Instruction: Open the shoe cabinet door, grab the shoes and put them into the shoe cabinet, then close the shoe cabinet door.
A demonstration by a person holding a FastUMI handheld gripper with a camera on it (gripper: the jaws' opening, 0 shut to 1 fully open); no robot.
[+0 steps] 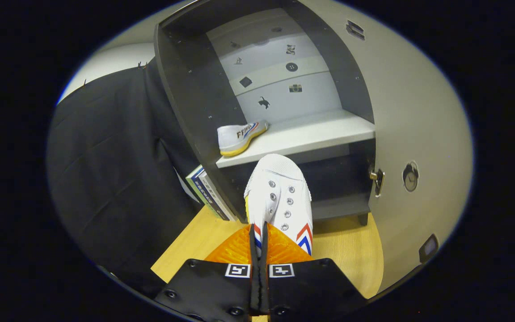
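- The gripper [259, 243] has its fingers drawn almost together, with only a thin dark slit between them, and they pinch the rear collar of a white shoe [280, 197] that points toward the cabinet.
- This held shoe hangs just in front of the shoe cabinet [186, 89], its toe level with the front edge of the white shelf [311, 132] and over the dark lower opening.
- To do this step well, I judge that the shoe should go in toe first and be lifted clear of the shelf's front edge, then land on the bare part of the shelf, to the right of the shoe already there.
- That second shoe [239, 136] lies at the left end of the shelf, against the cabinet's left wall, so the carried shoe should steer wide of it.
- The fingers should part only once the sole rests flat, or the shoe may tip off the edge.
- The cabinet door [409, 112] stands swung open on the cabinet's right, a hinge [377, 179] at its inner edge; it needs no push yet.
- Some books [206, 192] lean by the cabinet's left foot on the wooden floor [347, 250].
- Hard to tell: how much of the collar the fingers cover, since they hide the heel; the lower compartment is dark.
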